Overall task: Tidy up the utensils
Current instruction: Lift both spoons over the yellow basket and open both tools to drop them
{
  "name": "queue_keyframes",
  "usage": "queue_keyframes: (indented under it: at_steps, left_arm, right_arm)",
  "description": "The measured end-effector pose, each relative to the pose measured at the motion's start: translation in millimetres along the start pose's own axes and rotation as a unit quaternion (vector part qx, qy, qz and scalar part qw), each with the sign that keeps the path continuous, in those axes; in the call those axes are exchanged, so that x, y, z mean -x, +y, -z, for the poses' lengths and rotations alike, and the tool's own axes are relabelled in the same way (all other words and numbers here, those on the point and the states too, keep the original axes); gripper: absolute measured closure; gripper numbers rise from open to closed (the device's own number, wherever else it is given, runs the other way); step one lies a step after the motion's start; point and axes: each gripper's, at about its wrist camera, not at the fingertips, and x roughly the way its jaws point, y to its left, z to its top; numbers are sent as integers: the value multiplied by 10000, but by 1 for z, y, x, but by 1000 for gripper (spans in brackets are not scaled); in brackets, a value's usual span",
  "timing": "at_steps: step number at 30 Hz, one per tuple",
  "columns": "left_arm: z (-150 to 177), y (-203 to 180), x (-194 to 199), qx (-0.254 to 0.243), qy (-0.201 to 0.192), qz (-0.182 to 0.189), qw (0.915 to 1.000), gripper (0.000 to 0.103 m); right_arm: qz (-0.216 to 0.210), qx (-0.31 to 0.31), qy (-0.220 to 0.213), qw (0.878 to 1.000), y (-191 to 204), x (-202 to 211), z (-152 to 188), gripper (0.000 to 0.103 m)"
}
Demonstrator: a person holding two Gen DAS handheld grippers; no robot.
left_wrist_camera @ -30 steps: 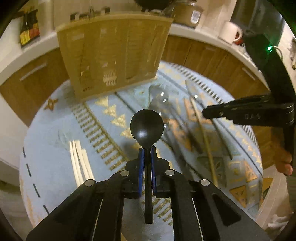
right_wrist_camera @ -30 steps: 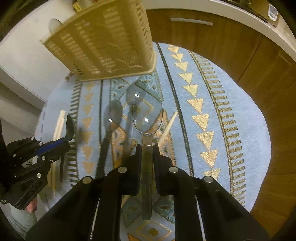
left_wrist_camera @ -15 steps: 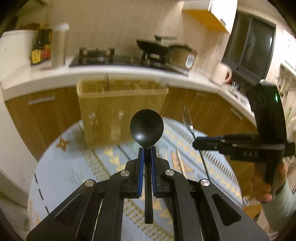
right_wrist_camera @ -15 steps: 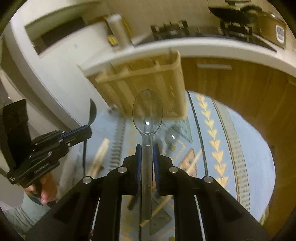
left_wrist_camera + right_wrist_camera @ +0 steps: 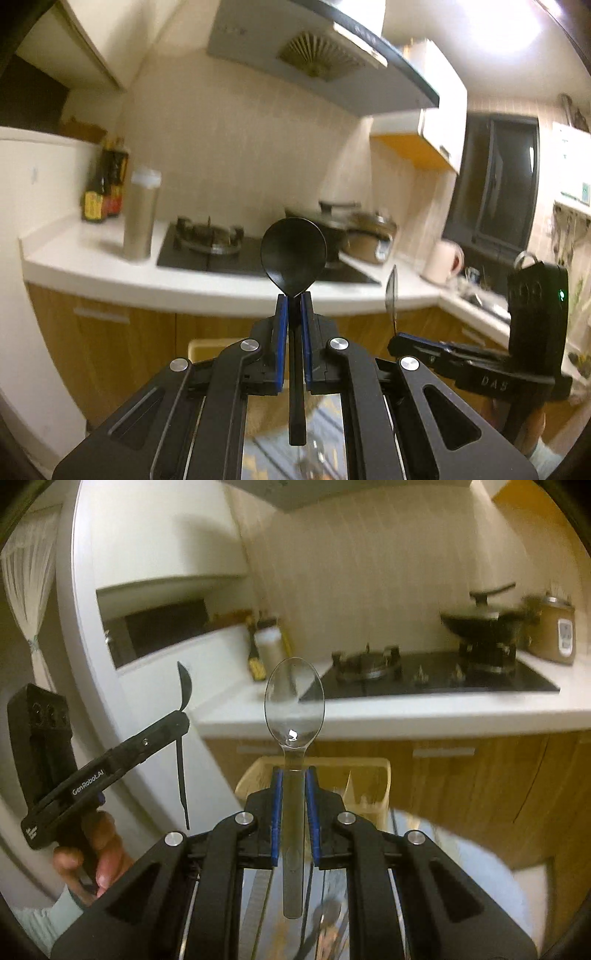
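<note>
Left gripper is clamped on the black spoon, bowl upright above its fingertips, the basket rim just below.

Right gripper pinches the clear spoon likewise; the basket sits just beyond and beneath. Both spoons look mid-carry; next, tip each handle-down into the basket.

Both grippers are built of matte black linkage arms joined by round silver screws, and blue pads are fitted on the fingers. White "GenRobot.AI" lettering is printed along the left gripper, beneath which bare skin and a pale sleeve cuff are seen. A green light is lit on the right gripper.
</note>
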Motion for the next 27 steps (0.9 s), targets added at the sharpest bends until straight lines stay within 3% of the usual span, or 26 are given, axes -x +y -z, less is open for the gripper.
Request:
queue_keyframes:
  at_steps: [7, 13, 19, 27]
  left_arm:
    - [-8, 18, -32, 339, -419, -161, 9984, 98]
    - [-4, 39, -52, 437, -521, -440, 9967, 98]
    - [7, 63, -74, 615, -380, -611, 9955, 98]
    - [24, 81, -92, 720, -275, -813, 9937, 98]
  right_arm:
    - [462, 239, -590, 9969, 2, -24, -26, 93]
    - [827, 260, -951, 9917, -6, -43, -37, 93]
    - [978, 14, -986, 9903, -28, -74, -39, 93]
    - [1333, 197, -879, 9870, -35, -114, -15, 93]
